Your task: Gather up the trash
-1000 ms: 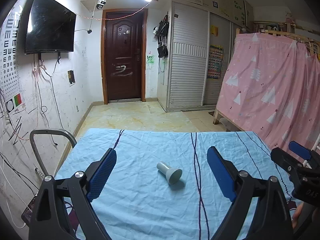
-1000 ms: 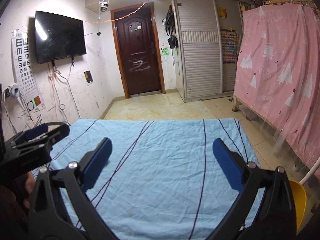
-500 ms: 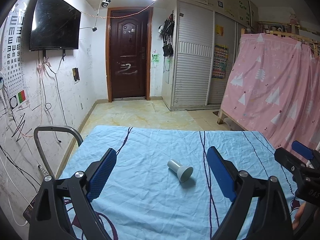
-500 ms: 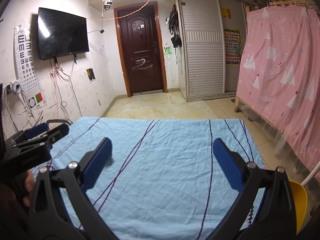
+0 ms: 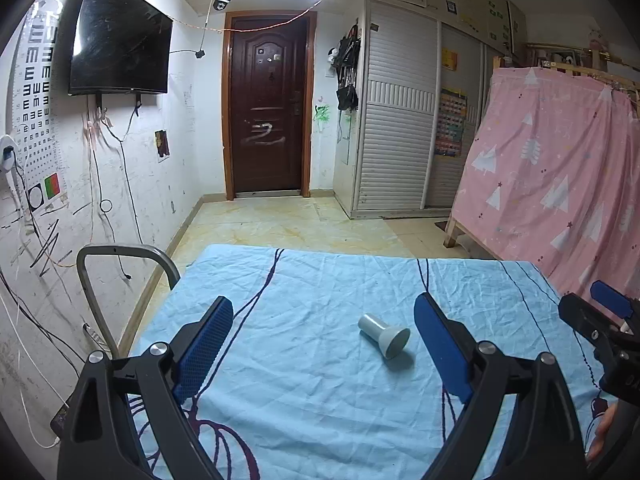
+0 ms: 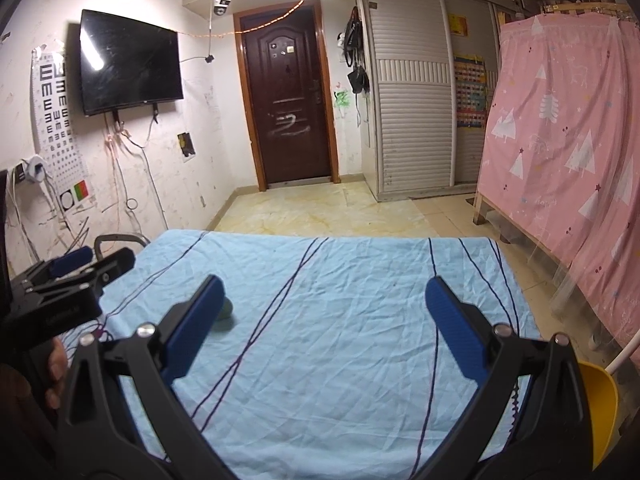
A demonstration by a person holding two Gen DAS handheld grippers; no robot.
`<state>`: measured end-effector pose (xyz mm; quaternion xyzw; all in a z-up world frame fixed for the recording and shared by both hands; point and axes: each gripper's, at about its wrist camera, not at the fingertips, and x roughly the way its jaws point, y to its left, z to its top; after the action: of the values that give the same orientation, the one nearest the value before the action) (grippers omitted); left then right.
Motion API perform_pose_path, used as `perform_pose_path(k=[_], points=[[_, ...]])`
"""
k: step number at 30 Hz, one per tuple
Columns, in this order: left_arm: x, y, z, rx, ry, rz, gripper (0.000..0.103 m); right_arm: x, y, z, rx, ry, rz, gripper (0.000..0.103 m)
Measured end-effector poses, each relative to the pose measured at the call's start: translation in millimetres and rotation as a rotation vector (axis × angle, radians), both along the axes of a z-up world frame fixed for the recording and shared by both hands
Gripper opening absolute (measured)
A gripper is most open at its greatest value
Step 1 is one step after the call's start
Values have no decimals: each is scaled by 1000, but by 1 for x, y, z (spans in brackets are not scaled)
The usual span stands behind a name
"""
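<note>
A small pale grey funnel-shaped plastic piece (image 5: 384,335) lies on its side on the light blue cloth (image 5: 320,380) that covers the table. My left gripper (image 5: 322,344) is open and empty, a little nearer than the piece, which lies between its fingers toward the right one. My right gripper (image 6: 324,328) is open and empty over the cloth. In the right wrist view the piece (image 6: 227,309) peeks out just behind the left finger. The left gripper (image 6: 68,280) shows at that view's left edge.
A yellow dustpan (image 6: 600,412) sits off the table's right edge. A grey metal chair back (image 5: 120,264) stands at the table's left side by the wall with loose cables. A pink curtain (image 5: 560,184) hangs on the right. Tiled floor lies beyond the table.
Both views have swung left and tilted up a little. The grey piece now sits further right between the left fingers and has come into the right wrist view.
</note>
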<state>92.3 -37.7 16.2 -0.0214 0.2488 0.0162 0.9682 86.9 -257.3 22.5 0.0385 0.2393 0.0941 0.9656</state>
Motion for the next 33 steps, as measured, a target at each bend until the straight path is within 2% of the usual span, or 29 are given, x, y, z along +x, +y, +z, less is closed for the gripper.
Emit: perform_pose_path(k=[33], points=[[2, 11, -1, 4, 9, 29, 83, 2, 7, 1, -3, 3, 4, 97]])
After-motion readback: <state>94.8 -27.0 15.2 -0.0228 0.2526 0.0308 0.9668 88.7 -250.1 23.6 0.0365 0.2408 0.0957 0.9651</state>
